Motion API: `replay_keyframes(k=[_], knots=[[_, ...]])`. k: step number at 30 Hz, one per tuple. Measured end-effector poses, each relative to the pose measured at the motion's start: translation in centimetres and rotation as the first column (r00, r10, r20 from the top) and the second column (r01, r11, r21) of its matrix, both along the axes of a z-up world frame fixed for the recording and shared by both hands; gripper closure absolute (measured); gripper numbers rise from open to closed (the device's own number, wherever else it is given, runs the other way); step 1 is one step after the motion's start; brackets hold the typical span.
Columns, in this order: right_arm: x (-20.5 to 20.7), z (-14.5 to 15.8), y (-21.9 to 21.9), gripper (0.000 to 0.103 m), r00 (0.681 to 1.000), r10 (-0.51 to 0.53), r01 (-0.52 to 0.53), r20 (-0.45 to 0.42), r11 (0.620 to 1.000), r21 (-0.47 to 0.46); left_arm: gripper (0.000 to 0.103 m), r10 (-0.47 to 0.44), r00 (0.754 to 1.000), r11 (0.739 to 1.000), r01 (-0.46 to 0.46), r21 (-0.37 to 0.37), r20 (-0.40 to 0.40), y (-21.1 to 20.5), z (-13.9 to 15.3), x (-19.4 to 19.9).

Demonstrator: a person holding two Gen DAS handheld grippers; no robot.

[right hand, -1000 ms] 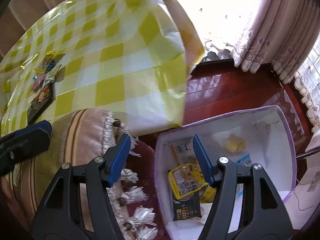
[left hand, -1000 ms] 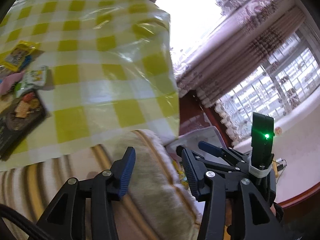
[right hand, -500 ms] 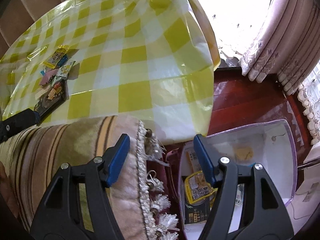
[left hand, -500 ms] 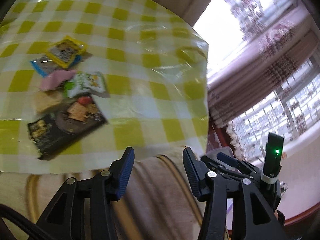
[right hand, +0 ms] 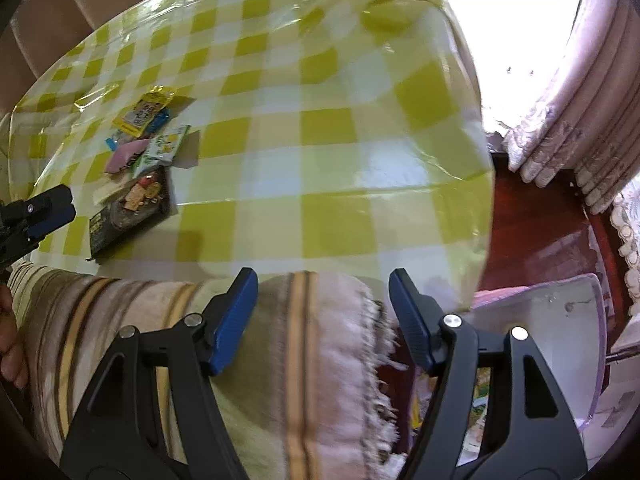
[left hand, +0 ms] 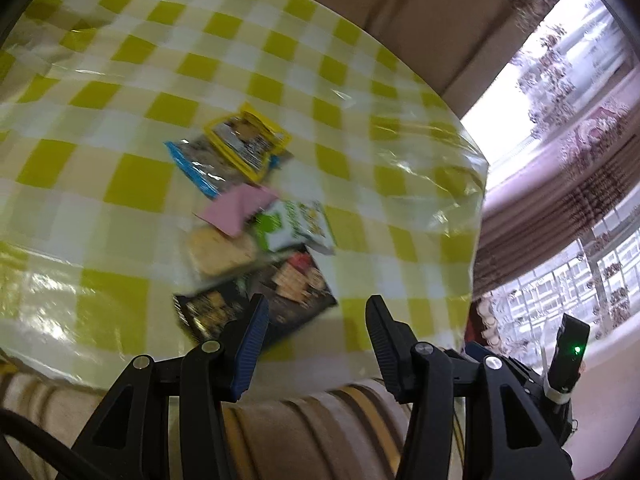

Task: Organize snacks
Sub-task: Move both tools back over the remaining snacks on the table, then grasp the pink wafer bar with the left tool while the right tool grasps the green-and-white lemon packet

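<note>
A small pile of snack packets lies on the yellow-checked tablecloth (left hand: pixel 120 176): a black cracker pack (left hand: pixel 288 300), a green-and-white pack (left hand: pixel 296 224), a pink pack (left hand: pixel 236 208), a pale biscuit pack (left hand: pixel 216 248), a yellow pack (left hand: pixel 244 144) and a blue pack (left hand: pixel 196 164). The pile also shows in the right wrist view (right hand: pixel 140 168). My left gripper (left hand: pixel 316 332) is open and empty, just short of the black pack. My right gripper (right hand: pixel 324 316) is open and empty above a striped cushion (right hand: pixel 280 360). A white bin (right hand: pixel 552 340) with snacks inside stands on the floor at right.
The striped fringed cushion (left hand: pixel 320 432) lies along the table's near edge. Red wooden floor (right hand: pixel 532 232) and curtains (right hand: pixel 592 120) are to the right. The tablecloth overhangs the table's right edge. The left gripper's tip (right hand: pixel 44 212) shows at the left of the right wrist view.
Both grippers have swung left and up from the floor bin towards the table. The snack pile has come into the middle of the left view. Both stay open.
</note>
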State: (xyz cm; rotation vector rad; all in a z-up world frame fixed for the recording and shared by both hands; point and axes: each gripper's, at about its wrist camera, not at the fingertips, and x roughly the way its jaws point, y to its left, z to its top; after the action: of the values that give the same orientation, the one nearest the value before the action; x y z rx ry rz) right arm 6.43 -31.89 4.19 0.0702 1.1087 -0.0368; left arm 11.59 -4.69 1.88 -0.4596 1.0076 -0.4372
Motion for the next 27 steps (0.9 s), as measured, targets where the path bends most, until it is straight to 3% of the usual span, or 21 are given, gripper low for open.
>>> replay_keyframes(k=[16, 27], knots=[[6.0, -0.4, 6.1, 0.03, 0.997, 0.067, -0.07, 0.036, 0.993, 0.091, 0.051, 0.023, 1.0, 0.995, -0.023, 0.102, 0.0, 2.1, -1.4, 6.8], [9.8, -1.3, 10.2, 0.027, 0.99, 0.132, -0.136, 0.043, 0.985, 0.107, 0.051, -0.043, 0.998, 0.991, 0.049, 0.128, -0.049, 0.9, -3.6, 10.1]])
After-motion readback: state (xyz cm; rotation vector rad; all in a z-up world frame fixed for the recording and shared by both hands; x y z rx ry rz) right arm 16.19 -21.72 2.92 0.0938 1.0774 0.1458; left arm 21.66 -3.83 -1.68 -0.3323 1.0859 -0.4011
